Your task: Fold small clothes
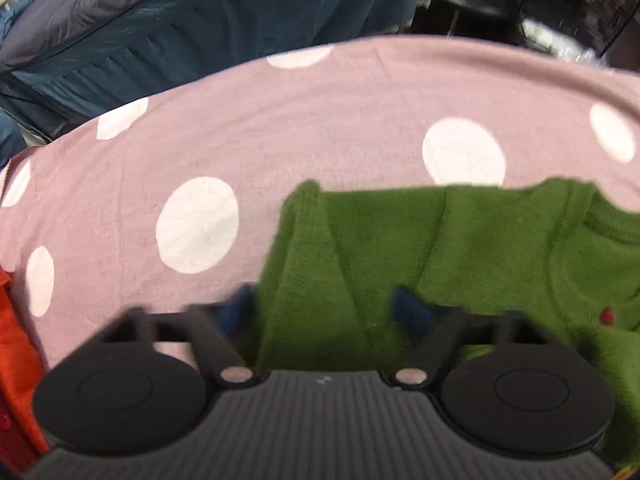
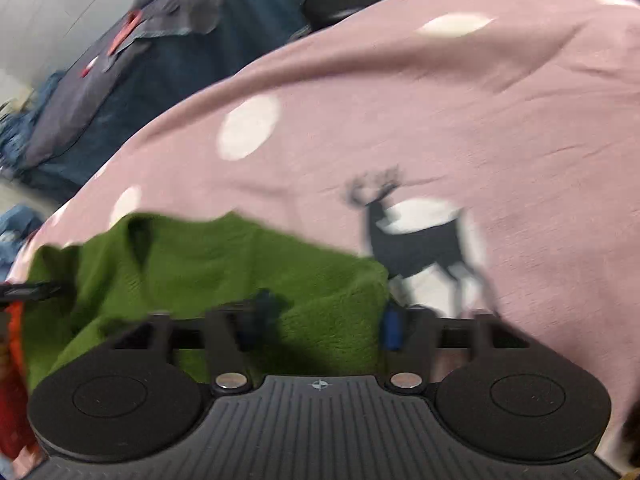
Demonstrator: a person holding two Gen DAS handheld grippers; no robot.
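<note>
L gripper (image 1: 324, 312) & R gripper (image 2: 322, 320): fingers parted, straddling green sweater (image 1: 400, 240) edges, not clamped.

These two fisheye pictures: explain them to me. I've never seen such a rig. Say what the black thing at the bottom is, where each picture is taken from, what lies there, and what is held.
The black shape at the bottom of each picture is a hand-held tool: a person carries one set of tongs in each hand, with a camera on each looking forward along its two fingers. One picture looks along the left tongs, the other along the right tongs.

Both look down at a pink cloth with white dots and a deer print. On it lies a small green knitted garment. An orange-red garment shows at the left edge.

Green fabric sits between the blue finger pads of both tongs, which stand partly open. The pictures are blurred, so I cannot tell whether either grips it yet.
</note>
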